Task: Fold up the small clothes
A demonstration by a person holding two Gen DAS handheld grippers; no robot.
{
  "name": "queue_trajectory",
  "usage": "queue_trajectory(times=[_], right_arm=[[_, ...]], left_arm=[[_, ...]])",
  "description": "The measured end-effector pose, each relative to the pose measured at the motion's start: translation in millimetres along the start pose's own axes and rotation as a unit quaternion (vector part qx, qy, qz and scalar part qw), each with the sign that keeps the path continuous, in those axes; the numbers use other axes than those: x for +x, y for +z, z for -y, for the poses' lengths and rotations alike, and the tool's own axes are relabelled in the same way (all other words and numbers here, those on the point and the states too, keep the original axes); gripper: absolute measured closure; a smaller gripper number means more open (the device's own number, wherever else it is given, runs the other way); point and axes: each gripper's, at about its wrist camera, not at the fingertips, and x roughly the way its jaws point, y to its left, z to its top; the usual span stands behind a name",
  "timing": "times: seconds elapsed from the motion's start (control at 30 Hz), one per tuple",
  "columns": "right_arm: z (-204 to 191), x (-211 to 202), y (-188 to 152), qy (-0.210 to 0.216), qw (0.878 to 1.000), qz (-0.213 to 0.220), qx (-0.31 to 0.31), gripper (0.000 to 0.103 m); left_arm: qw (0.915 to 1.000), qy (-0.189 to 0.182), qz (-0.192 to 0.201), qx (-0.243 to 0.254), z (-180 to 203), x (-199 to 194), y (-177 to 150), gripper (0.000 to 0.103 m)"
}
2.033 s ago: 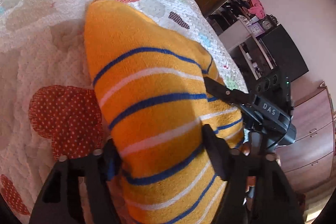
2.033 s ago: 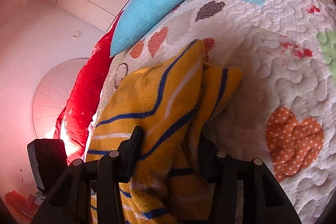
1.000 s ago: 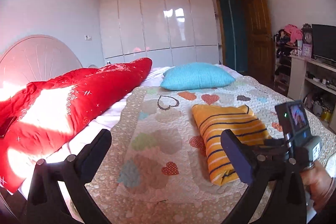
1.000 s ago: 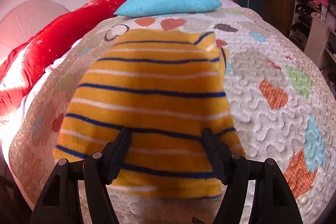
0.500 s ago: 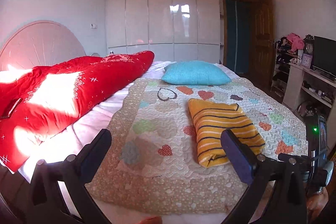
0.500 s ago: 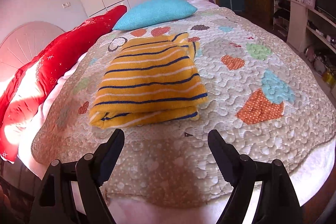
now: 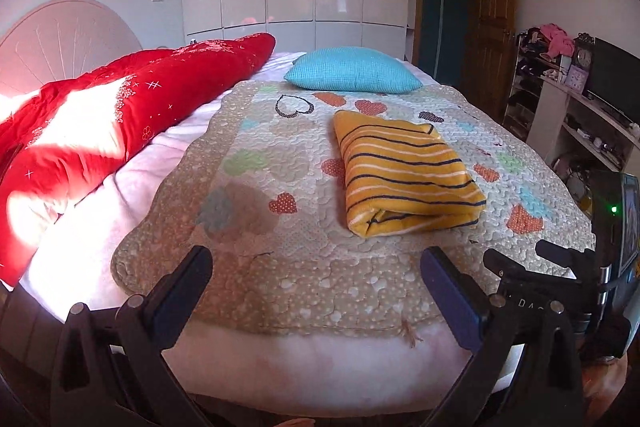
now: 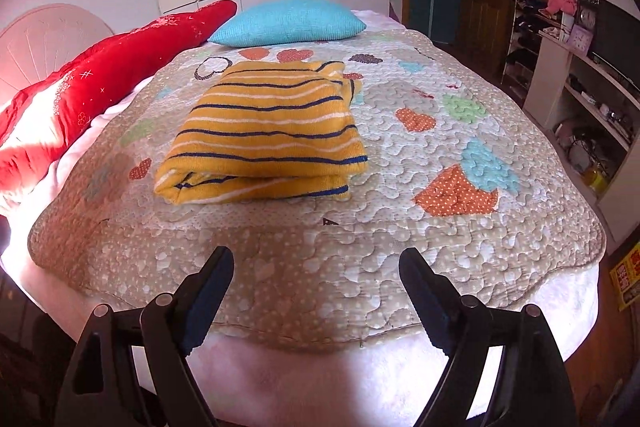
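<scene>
Ahead of the wide-spread, empty left gripper point(image 7: 316, 275) and right gripper point(image 8: 316, 275), the folded yellow garment point(image 8: 262, 133), navy- and white-striped, lies flat on the quilt point(image 8: 400, 247), long axis running away from them.

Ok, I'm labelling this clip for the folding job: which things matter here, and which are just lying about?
Part of the job:
striped top, folded on the quilt
left gripper, open
right gripper, open

Just lying about:
blue pillow
red duvet
clock
</scene>
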Motion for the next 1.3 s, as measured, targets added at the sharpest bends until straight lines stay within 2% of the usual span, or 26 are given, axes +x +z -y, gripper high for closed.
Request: queue_trajectory(times=[0.7, 1.3], right_arm=[[-1, 16, -12, -0.015, 0.999, -0.03, -0.001, 0.014], [-3, 24, -17, -0.018, 0.999, -0.044, -0.004, 0.013]], left_arm=[[0.9976, -0.01, -0.068, -0.001, 13, 28, -21, 0.0], [0.9952, 0.003, -0.097, -0.005, 10, 41, -30, 0.0]])
